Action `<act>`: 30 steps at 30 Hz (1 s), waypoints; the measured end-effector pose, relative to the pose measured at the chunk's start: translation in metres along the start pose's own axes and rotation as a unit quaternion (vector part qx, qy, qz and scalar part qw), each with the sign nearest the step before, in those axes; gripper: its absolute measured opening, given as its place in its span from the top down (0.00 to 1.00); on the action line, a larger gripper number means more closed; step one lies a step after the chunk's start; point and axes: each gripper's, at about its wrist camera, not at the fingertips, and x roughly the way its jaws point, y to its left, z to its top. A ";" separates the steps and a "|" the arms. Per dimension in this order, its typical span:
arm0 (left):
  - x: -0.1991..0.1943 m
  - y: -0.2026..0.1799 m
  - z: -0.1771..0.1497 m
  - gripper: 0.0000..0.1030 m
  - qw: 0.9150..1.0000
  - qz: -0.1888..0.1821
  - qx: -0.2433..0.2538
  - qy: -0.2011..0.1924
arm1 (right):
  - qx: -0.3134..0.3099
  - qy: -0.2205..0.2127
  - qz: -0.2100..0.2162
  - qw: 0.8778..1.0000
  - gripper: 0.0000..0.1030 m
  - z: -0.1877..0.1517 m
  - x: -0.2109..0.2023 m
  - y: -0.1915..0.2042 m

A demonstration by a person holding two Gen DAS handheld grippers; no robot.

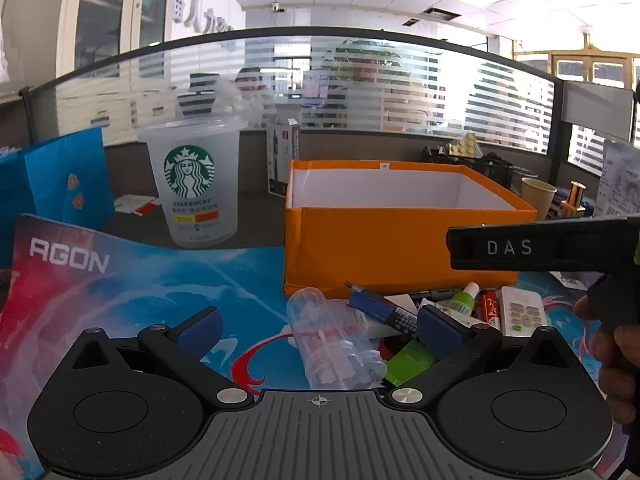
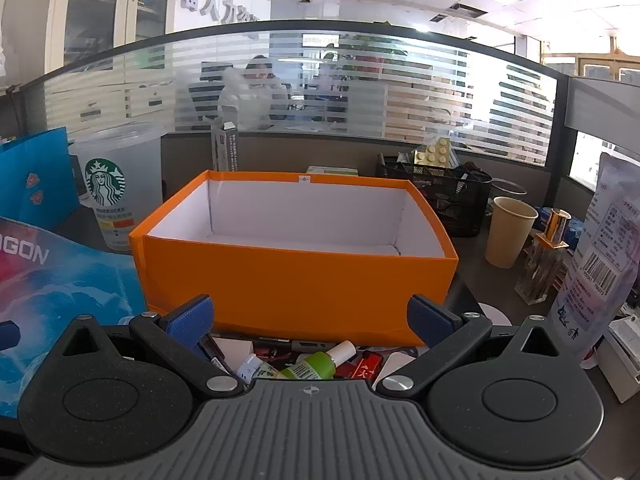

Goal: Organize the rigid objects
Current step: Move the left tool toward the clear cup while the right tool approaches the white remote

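An open orange box (image 1: pixel 384 252) with a white inside stands on the desk, empty; it fills the middle of the right wrist view (image 2: pixel 296 280). A heap of small objects lies in front of it: a clear plastic tube (image 1: pixel 332 344), a blue pen (image 1: pixel 380 308), a green bottle with a white cap (image 1: pixel 460 302) (image 2: pixel 316 364), a red pack (image 1: pixel 490 306) (image 2: pixel 360 366) and a white remote (image 1: pixel 522 312). My left gripper (image 1: pixel 318 330) is open above the clear tube. My right gripper (image 2: pixel 310 320) is open above the heap, facing the box.
A Starbucks cup (image 1: pixel 194 184) (image 2: pixel 108 192) and a blue bag (image 1: pixel 60 180) stand at the left on an AGON mat (image 1: pixel 120 280). A paper cup (image 2: pixel 508 236), a black mesh basket (image 2: pixel 444 196), a gold-capped bottle (image 2: pixel 544 256) and a printed pouch (image 2: pixel 600 256) stand at the right.
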 end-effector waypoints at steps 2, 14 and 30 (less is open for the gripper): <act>0.001 -0.001 0.000 0.00 1.000 -0.002 0.003 0.001 | -0.002 0.002 -0.003 1.000 0.00 0.000 0.000 0.000; 0.003 0.001 -0.003 0.00 1.000 -0.001 -0.001 0.003 | -0.013 0.006 -0.019 1.000 0.00 -0.001 0.001 0.001; 0.014 0.025 -0.001 0.00 0.999 0.020 -0.021 0.015 | -0.012 0.012 -0.019 1.000 0.00 -0.002 0.008 -0.004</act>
